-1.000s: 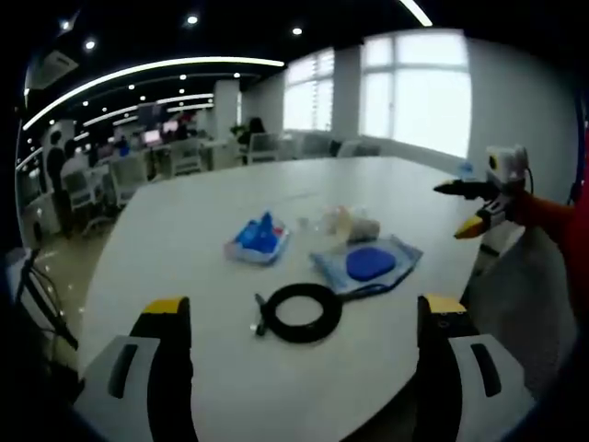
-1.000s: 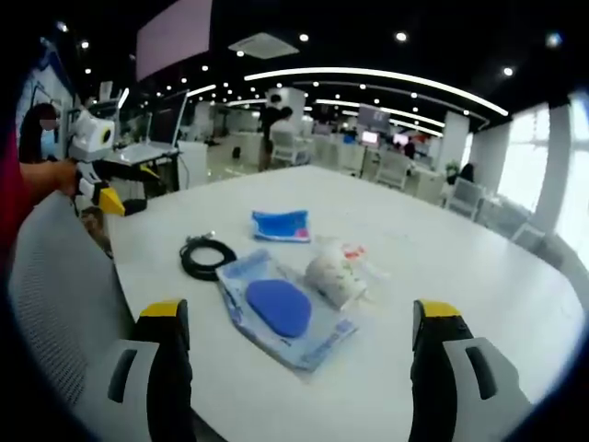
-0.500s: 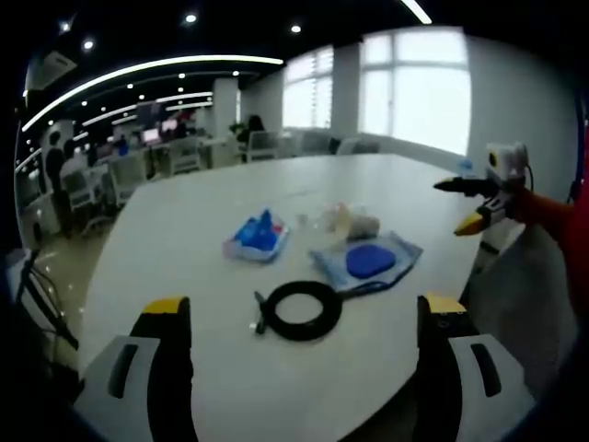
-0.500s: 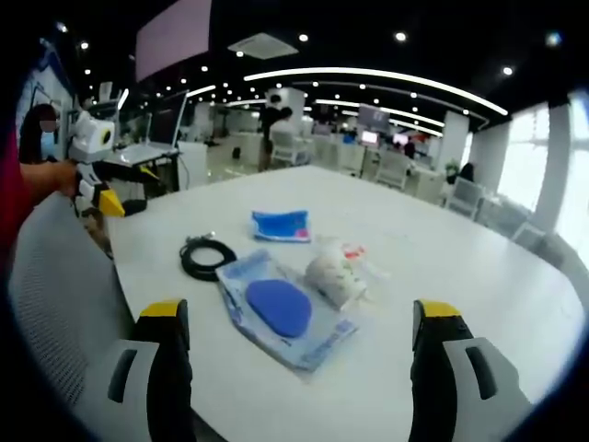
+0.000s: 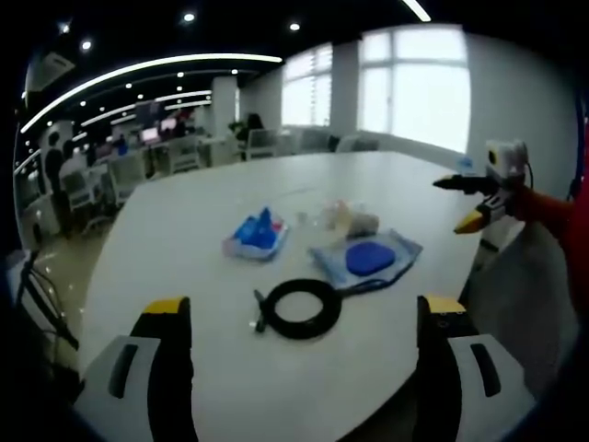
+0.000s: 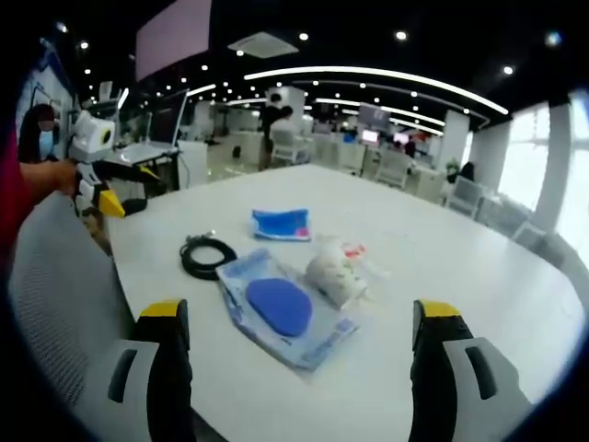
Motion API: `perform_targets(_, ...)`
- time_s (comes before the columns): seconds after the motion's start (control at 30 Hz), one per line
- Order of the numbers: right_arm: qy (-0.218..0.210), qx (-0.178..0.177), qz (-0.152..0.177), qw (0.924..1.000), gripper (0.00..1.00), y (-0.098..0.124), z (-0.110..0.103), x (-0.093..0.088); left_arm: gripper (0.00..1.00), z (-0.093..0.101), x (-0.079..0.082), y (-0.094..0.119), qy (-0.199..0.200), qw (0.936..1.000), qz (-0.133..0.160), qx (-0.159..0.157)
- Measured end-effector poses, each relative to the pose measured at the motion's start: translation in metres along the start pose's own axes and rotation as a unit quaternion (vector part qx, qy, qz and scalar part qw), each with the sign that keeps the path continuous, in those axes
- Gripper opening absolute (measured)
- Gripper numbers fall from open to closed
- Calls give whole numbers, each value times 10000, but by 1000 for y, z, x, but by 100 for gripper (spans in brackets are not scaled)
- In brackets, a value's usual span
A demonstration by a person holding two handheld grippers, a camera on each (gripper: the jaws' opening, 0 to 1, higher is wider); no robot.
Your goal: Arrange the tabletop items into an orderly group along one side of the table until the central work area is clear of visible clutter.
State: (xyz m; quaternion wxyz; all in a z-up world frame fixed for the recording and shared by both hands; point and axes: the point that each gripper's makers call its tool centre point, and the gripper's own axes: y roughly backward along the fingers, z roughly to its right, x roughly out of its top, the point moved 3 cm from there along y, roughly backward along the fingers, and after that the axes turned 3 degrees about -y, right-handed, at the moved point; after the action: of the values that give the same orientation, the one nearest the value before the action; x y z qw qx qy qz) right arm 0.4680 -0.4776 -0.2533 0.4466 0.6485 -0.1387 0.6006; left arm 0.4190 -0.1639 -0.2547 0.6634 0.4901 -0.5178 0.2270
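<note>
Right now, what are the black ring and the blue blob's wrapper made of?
The coiled black cable looks like matte rubber or plastic: a dull, bendy loop. The clear bag around the blue pad looks like thin glossy plastic film, see-through and wrinkled.

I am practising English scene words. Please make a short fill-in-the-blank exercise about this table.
1. The coiled cable is ____ in colour.
2. The dark blue oval pad lies on a clear ____.
3. Both tongs, left and right, are ____, holding nothing.
4. All items rest on a ____ table.

Missing words: black; bag; open; white
</note>
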Motion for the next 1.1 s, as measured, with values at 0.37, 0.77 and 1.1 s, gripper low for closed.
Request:
perform_targets(0.37,13,21,-35,10000,99,-1,-1,-1,98,2,-1,0,-3,10000,-29,-35)
perform_targets(0.77,-4,27,-30,10000,99,-1,-1,-1,97,1,-3,-1,-19,10000,-87,-31)
perform_targets(1.1,-12,28,-25,10000,99,0,-1,-1,97,1,-3,-1,-8,9999,-106,-16)
